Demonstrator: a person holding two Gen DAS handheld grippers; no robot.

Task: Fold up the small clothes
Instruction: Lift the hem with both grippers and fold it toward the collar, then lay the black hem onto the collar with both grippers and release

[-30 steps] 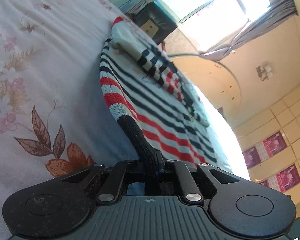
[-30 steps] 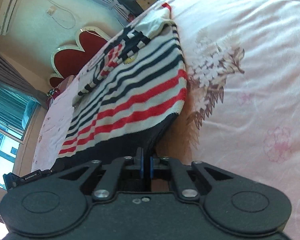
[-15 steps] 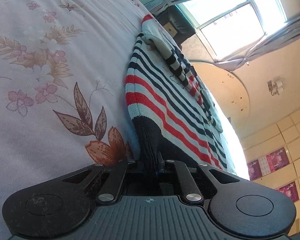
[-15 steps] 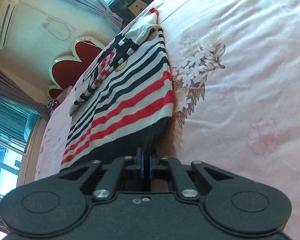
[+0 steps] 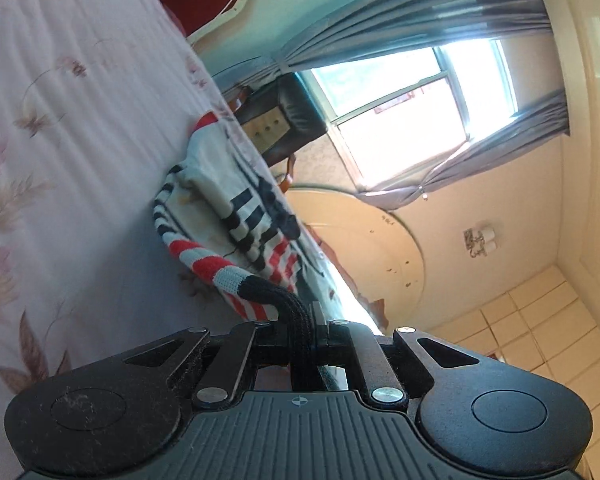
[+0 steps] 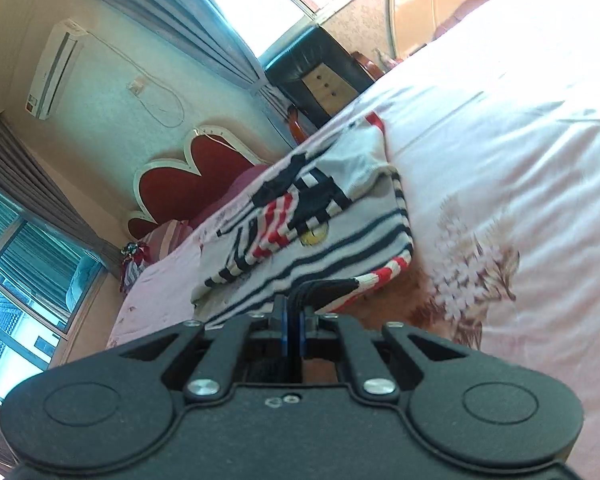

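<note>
- The striped sweater [image 5: 236,216] is a small knit in white with thin navy bands, wider red stripes toward the hem, and a dark navy ribbed hem band.
- It lies on the bedspread [image 5: 80,140], collar end far from the cameras, near the bed's far edge; the near hem is lifted off the bed and curls up toward both claws.
- A sleeve with blocky navy and red stripes lies folded across the chest [image 6: 296,208], beside a small yellow patch.
- The left gripper [image 5: 300,344] is pinched tight on the ribbed hem, which bunches into a thick dark cord between the fingers.
- The right gripper [image 6: 293,332] is likewise clamped on the hem's other corner, its blue pads nearly meeting over the thin dark edge.
- The bedspread is smooth pale-pink cloth printed with brown leaves and pink blossoms.
- Far off stand a red heart-shaped headboard [image 6: 180,184] and grey pleated curtains [image 5: 400,20].
</note>
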